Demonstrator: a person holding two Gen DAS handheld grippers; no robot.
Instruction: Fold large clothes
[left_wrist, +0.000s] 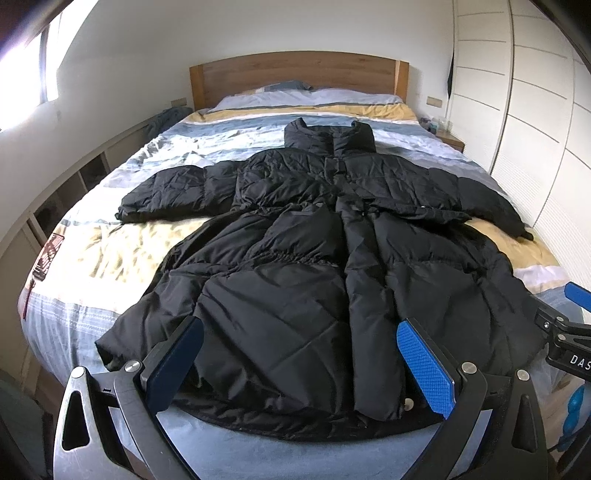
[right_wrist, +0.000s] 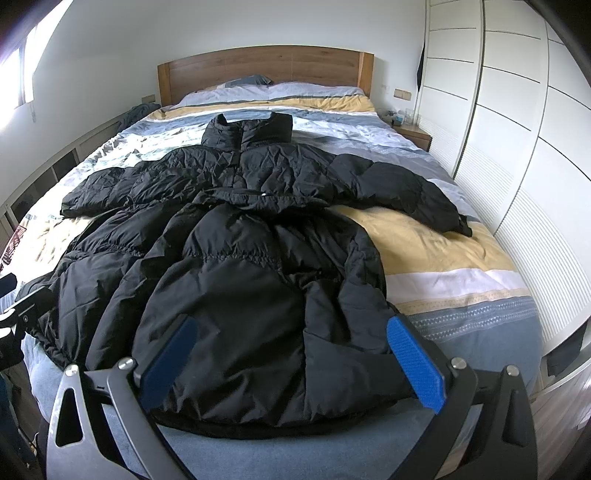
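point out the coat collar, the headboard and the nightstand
coat collar (left_wrist: 328, 138), left wrist view, middle of the upright collar
headboard (left_wrist: 295, 75), left wrist view, centre of the wooden panel
nightstand (right_wrist: 415, 133), right wrist view, its wooden top

Each gripper, left (left_wrist: 301, 363) and right (right_wrist: 291, 360), has dark metal scissor arms with round silver screws and cut-out slots, carrying two fingers (left_wrist: 424, 367) faced with blue diamond-textured pads (right_wrist: 415, 365).
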